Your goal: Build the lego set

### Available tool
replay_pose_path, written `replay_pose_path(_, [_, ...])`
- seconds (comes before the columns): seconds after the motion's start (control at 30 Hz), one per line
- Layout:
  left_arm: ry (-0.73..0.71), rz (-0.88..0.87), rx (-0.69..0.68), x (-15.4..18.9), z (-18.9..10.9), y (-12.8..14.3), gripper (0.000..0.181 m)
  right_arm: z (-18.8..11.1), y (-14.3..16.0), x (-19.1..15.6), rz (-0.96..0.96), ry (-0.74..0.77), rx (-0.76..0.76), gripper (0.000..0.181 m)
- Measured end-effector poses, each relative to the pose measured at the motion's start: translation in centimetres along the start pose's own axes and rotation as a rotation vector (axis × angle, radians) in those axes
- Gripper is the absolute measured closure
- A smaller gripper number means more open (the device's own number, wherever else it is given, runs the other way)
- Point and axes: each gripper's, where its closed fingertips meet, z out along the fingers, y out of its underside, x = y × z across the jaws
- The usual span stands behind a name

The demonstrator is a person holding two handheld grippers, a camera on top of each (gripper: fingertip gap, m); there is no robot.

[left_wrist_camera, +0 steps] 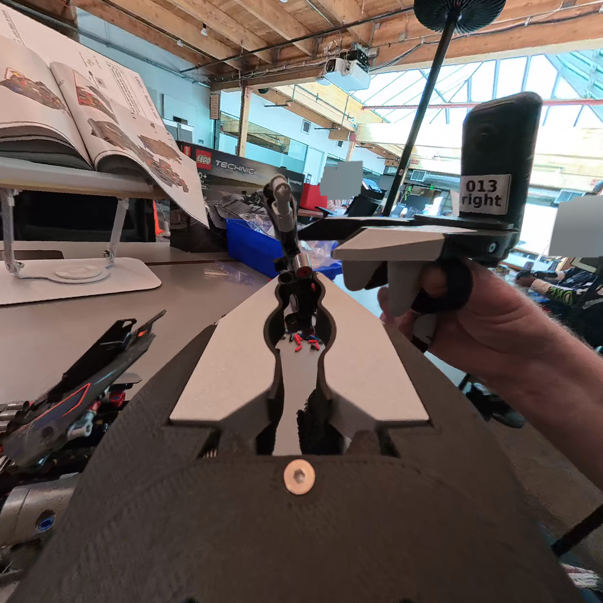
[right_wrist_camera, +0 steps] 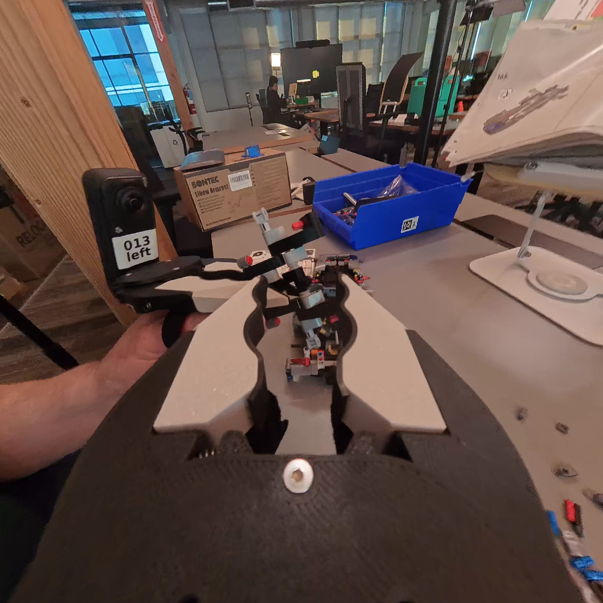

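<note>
Grey table (right_wrist_camera: 440,310) holds blue bin (right_wrist_camera: 391,225), timber-ceilinged workshop.

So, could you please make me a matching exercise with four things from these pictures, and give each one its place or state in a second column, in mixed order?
Column one:
1. lego sub-assembly
2. instruction book
3. blue bin
4. small red pins

Column two:
A. lying loose on the grey table
B. held up at the tip of the left gripper
C. open on a white stand
D. on the table, holding bags and parts

Pairs: 1-B, 2-C, 3-D, 4-A
</note>
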Motion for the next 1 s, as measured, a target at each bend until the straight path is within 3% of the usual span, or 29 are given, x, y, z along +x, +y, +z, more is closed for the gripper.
replay_pose_path(0.2, [0.179,-0.152,-0.048,0.1,-2.1,-1.5,0.171,-1.0,-1.0,-0.5,-0.230,0.055,-0.099,0.145])
replay_pose_path(0.33, [0.364,-0.214,-0.163,1.4,-3.9,-1.7,0.171,-0.5,-0.4,-3.2,-0.103,-0.167,-0.131,0.140])
replay_pose_path(0.53, [0.496,-0.166,-0.322,3.3,-6.6,-0.9,0.170,0.9,0.1,-7.3,0.092,-0.427,-0.099,0.163])
replay_pose_path(0.67, [0.563,-0.167,-0.343,4.0,-7.9,-1.3,0.170,1.4,0.2,-8.9,0.215,-0.566,-0.086,0.174])
replay_pose_path(1.0, [0.754,-0.280,-0.319,4.5,-9.6,-2.0,0.171,1.6,0.1,-10.8,0.404,-0.803,-0.051,0.174])
